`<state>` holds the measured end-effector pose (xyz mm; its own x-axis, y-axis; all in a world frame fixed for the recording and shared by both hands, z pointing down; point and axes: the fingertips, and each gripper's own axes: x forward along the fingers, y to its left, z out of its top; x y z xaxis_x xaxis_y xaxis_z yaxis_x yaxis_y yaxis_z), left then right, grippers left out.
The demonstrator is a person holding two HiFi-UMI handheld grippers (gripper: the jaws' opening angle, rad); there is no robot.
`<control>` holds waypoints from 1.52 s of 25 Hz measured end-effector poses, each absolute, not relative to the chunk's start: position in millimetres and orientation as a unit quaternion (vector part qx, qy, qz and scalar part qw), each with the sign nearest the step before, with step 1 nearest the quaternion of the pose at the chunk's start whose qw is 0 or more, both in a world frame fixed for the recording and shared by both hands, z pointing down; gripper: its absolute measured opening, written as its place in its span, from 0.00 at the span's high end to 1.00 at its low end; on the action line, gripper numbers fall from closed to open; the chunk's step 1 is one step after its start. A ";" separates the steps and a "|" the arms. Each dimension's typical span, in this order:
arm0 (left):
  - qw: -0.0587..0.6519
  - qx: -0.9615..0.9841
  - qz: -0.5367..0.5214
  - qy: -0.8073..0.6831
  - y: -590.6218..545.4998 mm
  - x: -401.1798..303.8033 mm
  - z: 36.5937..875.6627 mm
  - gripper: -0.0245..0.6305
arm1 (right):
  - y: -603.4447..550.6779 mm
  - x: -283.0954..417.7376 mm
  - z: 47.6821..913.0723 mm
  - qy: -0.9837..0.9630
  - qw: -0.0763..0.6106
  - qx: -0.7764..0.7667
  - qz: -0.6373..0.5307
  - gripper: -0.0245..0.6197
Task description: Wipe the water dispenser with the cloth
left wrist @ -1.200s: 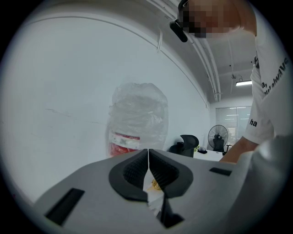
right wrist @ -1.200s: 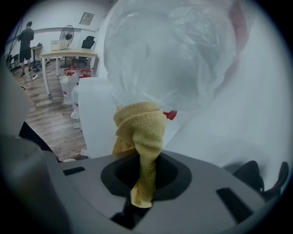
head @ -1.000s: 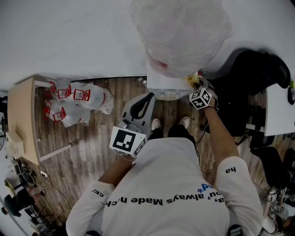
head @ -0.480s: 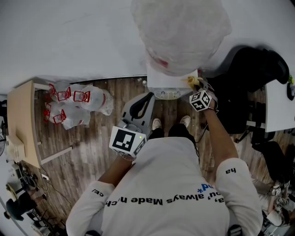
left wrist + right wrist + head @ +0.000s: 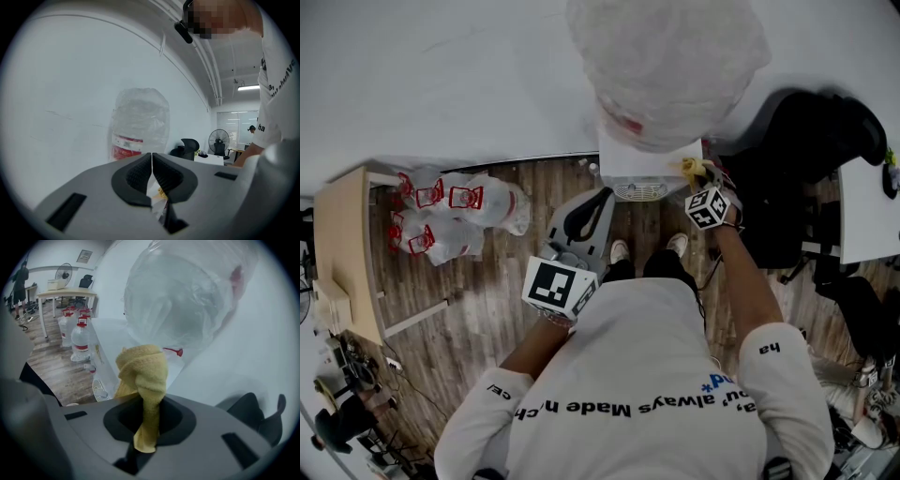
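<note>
Cloth [image 5: 142, 373], yellow and bunched, is pinched in the right hand-held gripper [image 5: 146, 420], its upper end sticking out ahead of the jaws. Just beyond it is the white dispenser [image 5: 645, 165], and the cloth lies at that top's corner, under the plastic-wrapped bottle [image 5: 185, 294]. The left hand-held gripper [image 5: 152, 165] is pressed together with nothing between its jaws; it hangs to the left of the right one and points at the dispenser. Farther left, red-handled jugs [image 5: 441, 211] stand on the wood floor beside a desk [image 5: 342, 244]. A black chair [image 5: 811, 141] is to the right gripper's right.
</note>
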<state>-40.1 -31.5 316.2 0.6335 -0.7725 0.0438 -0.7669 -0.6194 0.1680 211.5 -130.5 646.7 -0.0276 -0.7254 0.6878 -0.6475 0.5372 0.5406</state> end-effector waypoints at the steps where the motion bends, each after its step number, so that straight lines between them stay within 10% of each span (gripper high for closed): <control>1: 0.086 0.900 -0.016 -0.427 -30.9 -40.8 316.4 0.92 | -129.2 211.4 647.0 -0.715 0.506 0.481 -0.039 0.89; 19: 0.088 0.901 -0.020 -0.424 -29.1 -52.2 316.7 0.92 | -113.8 210.8 650.2 -0.706 0.507 0.494 -0.024 0.88; 38: 0.091 0.891 -0.020 -0.445 -31.7 -82.0 325.7 0.92 | -87.8 75.2 593.6 -0.785 0.289 0.537 0.105 0.87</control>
